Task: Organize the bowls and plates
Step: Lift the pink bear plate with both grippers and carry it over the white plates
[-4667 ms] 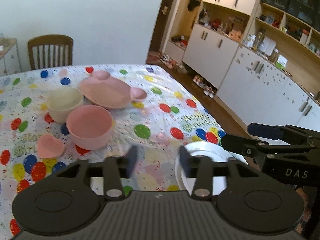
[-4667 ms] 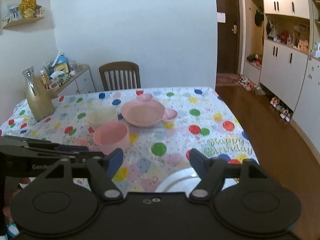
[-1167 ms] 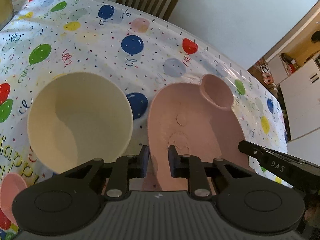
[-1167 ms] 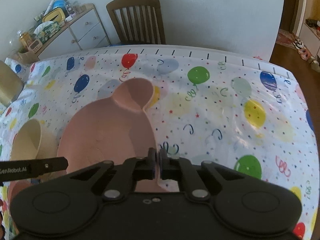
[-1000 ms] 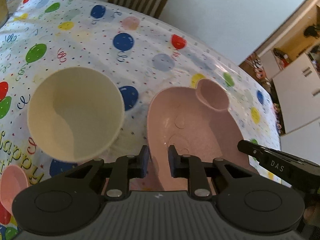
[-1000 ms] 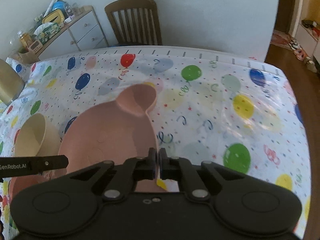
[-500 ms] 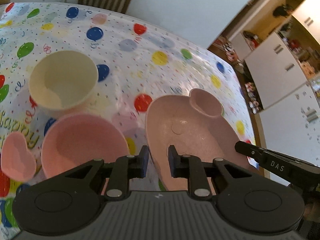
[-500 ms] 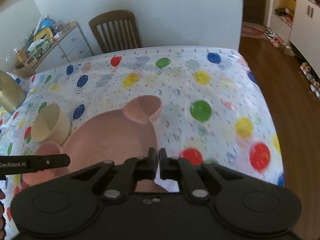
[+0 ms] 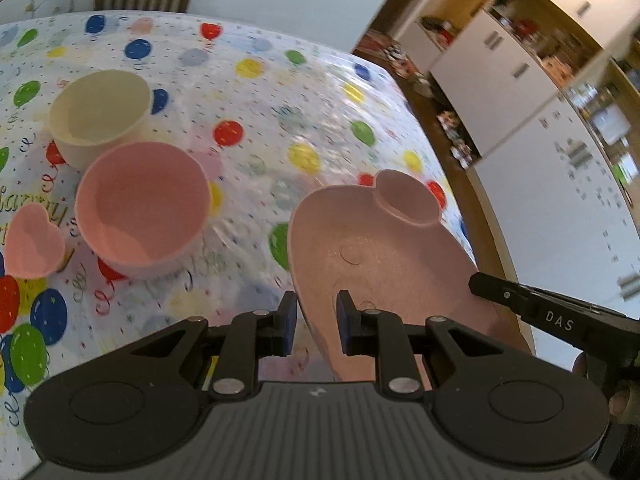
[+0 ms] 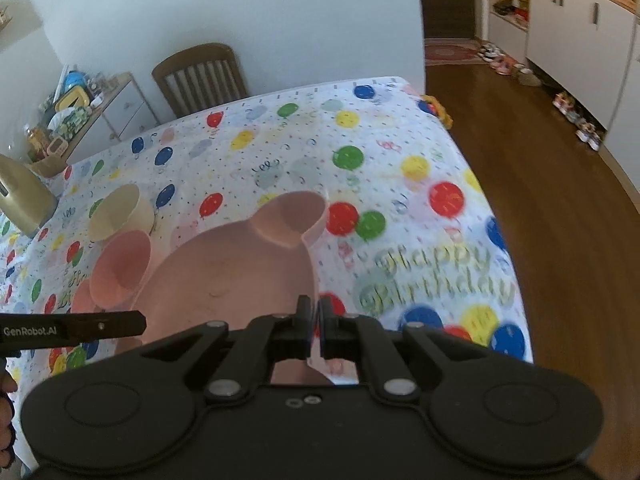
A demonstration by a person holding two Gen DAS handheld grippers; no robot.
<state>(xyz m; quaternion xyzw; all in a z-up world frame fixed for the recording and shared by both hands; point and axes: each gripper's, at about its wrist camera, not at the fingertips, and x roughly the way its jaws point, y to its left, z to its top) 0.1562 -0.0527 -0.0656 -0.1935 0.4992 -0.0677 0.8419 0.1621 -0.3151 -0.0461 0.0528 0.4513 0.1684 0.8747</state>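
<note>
Left hand-held gripper [image 9: 312,322]: jaws narrow, set on either side of the near rim of the pink bear-shaped plate [image 9: 384,256]. The rim sits between the pads, but actual contact is hard to make out from this side.

Right hand-held gripper [image 10: 314,328]: jaws drawn nearly together, pinching the thin edge of the same plate [image 10: 232,280] on its right side. The plate is held between both tools, tilted, above the surface [image 10: 400,200] with its balloon-print cloth, close to the right-hand edge. One round ear of the plate points away from the holder.

Just left of the plate: a round pink bowl [image 9: 142,216], upright on the cloth. Beside that, nearer the left edge of the view, a small pink heart-shaped dish [image 9: 32,242], apart from the bowl by a narrow gap. Behind the pink bowl, touching or nearly so, a cream bowl [image 9: 100,114], also upright.

Further back on the left, a gold-coloured jug [image 10: 20,196] stands at the edge of the cloth. Beyond the far end of the surface, a wooden chair [image 10: 200,78] against the white wall; a low cabinet [image 10: 116,108] with clutter on top to its left; white cupboards [image 10: 576,36] and shoes along the floor on the right
</note>
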